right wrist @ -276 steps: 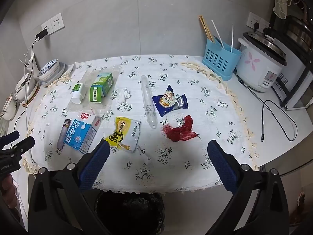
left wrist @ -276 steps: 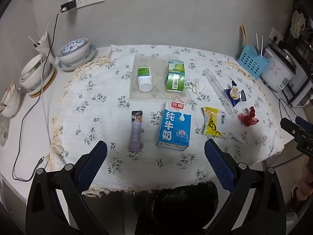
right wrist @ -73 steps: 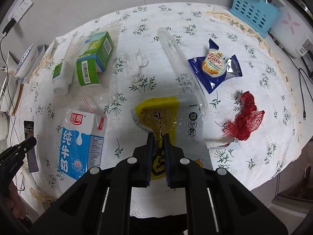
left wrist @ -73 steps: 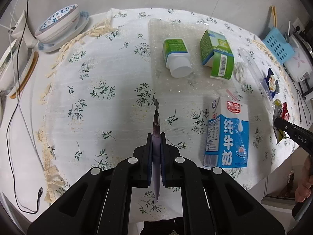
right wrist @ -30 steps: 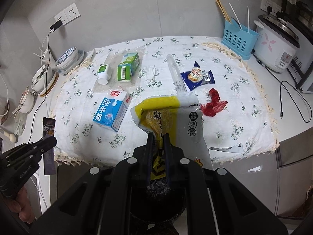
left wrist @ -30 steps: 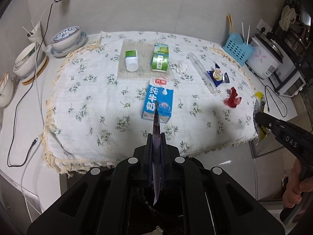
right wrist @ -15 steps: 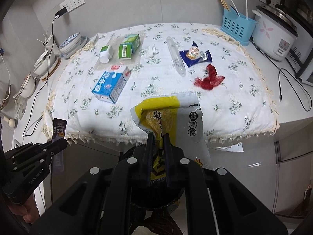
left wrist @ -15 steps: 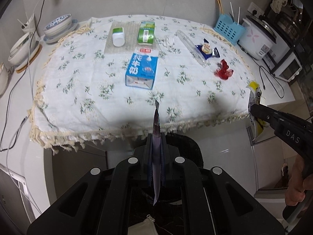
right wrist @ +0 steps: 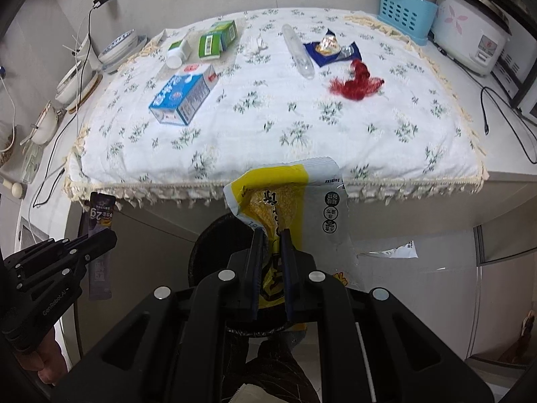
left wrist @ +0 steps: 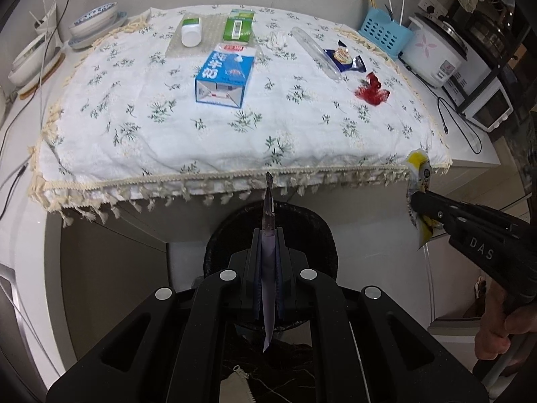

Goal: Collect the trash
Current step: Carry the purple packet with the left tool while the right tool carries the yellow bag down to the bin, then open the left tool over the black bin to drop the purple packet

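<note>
The left gripper (left wrist: 267, 245) has its fingers clamped on a thin purple sachet (right wrist: 99, 221) (marked "2g"), hanging above the black trash bin (left wrist: 302, 225) below the counter (left wrist: 476, 154) edge. The right gripper (right wrist: 272, 252) pinches a crumpled yellow-and-clear wrapper (right wrist: 285, 198) over the same bin. A blue milk carton (left wrist: 225, 74) and red netting (left wrist: 371, 89) lie on the floral cloth (left wrist: 302, 127).
</note>
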`<state>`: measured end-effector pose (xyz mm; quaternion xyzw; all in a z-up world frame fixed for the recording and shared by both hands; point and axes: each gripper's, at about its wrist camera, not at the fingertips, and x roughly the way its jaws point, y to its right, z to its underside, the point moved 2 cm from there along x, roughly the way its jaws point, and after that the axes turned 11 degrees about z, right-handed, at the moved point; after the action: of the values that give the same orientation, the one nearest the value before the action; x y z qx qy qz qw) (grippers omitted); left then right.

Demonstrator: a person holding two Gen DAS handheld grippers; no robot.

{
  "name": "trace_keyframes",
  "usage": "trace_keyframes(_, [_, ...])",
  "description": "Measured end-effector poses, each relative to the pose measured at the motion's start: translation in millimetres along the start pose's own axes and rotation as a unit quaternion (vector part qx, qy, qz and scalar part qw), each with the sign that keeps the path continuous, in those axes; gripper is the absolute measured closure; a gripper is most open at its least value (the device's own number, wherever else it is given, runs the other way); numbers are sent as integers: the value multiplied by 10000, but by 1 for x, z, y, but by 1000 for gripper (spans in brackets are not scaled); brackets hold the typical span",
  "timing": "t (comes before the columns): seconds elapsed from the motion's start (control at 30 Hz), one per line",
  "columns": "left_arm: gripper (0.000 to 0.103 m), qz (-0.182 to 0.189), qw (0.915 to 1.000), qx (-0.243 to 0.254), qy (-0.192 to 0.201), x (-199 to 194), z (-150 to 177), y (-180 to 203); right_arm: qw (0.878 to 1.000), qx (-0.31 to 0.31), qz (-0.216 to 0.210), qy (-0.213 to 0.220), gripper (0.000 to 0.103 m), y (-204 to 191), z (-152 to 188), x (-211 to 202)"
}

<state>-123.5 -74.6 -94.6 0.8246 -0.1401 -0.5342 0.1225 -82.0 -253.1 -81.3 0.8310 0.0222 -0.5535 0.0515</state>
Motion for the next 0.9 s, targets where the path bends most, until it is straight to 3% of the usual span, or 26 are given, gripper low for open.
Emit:
trace_keyframes(0.27, [97,93,9998,-128,-116,25,24,-6,9998,-41,-22,-199,93,-4,26,27])
trace_keyframes(0.9, [97,-181,9986,-142,-483,87,46,-22,9992,-2,-14,-391,93,-6,49,86])
